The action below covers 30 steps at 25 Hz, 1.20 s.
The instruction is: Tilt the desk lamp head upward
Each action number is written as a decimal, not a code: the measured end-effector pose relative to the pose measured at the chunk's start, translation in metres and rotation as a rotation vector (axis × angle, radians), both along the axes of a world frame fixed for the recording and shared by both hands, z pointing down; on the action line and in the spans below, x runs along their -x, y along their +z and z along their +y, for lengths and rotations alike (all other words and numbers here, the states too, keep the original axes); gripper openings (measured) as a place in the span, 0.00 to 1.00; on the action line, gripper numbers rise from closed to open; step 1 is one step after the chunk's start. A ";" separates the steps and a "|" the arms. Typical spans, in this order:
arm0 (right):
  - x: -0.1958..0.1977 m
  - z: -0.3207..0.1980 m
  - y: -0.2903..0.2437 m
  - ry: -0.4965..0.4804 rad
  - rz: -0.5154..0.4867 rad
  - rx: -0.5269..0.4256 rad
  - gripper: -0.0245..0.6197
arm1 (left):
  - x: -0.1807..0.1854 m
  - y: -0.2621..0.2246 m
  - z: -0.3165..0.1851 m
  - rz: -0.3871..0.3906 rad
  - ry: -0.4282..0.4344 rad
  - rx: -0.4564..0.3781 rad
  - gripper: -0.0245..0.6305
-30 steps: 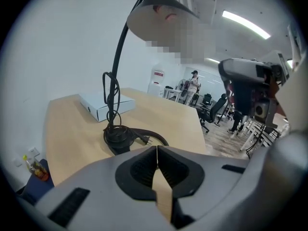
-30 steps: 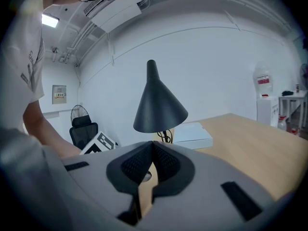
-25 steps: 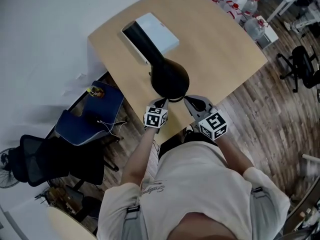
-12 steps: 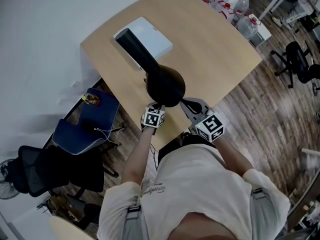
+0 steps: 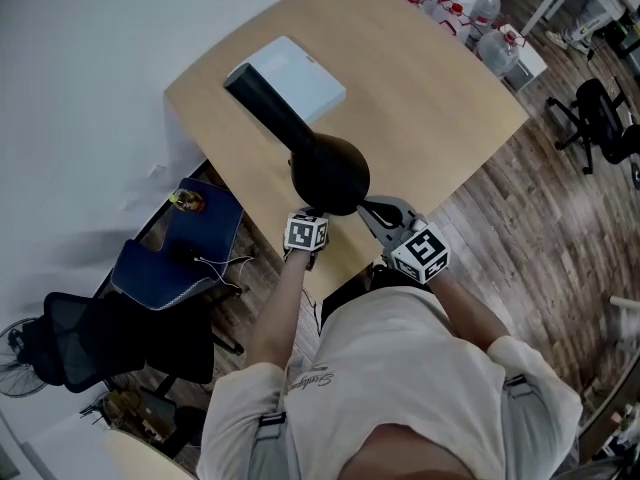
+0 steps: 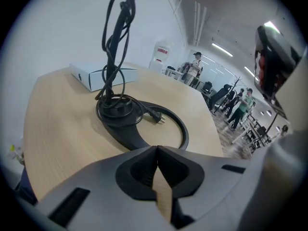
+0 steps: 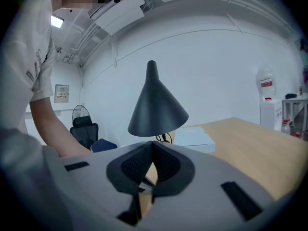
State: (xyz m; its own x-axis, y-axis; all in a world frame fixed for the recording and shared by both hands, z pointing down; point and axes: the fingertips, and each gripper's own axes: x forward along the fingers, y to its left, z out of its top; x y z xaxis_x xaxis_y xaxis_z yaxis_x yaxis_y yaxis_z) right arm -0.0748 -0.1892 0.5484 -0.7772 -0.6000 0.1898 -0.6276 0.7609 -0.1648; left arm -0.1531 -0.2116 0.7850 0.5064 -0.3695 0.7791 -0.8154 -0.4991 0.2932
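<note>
The black desk lamp stands near the front edge of the wooden table (image 5: 440, 98). Its cone-shaped head (image 5: 328, 173) points down and toward me in the head view. In the right gripper view the head (image 7: 158, 105) hangs just beyond the jaws, apart from them. The lamp's ring base (image 6: 139, 124) and coiled cable (image 6: 115, 57) lie on the table in the left gripper view. My left gripper (image 5: 316, 214) is shut and empty, its tips tucked under the head's rim. My right gripper (image 5: 368, 208) is shut and empty, just right of the rim.
A white box (image 5: 295, 73) lies on the table behind the lamp. A blue chair (image 5: 175, 248) stands left of the table and water bottles (image 5: 500, 43) at the far right. A black office chair (image 5: 600, 118) is on the wood floor. People (image 6: 240, 107) stand far off.
Both grippers have moved forward to the lamp head. The left gripper's fingers, visible before, are now hidden under the rim. The lamp head has not visibly tilted.
</note>
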 end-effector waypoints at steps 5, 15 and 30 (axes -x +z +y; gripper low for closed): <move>0.007 -0.004 -0.005 -0.011 -0.028 -0.029 0.03 | 0.002 -0.001 -0.002 0.042 -0.051 0.015 0.06; 0.005 -0.002 -0.010 -0.002 0.021 -0.143 0.03 | -0.001 0.004 -0.001 0.040 -0.057 0.024 0.06; -0.014 0.021 -0.047 -0.020 0.012 -0.153 0.03 | 0.001 0.001 -0.002 0.060 -0.070 0.030 0.06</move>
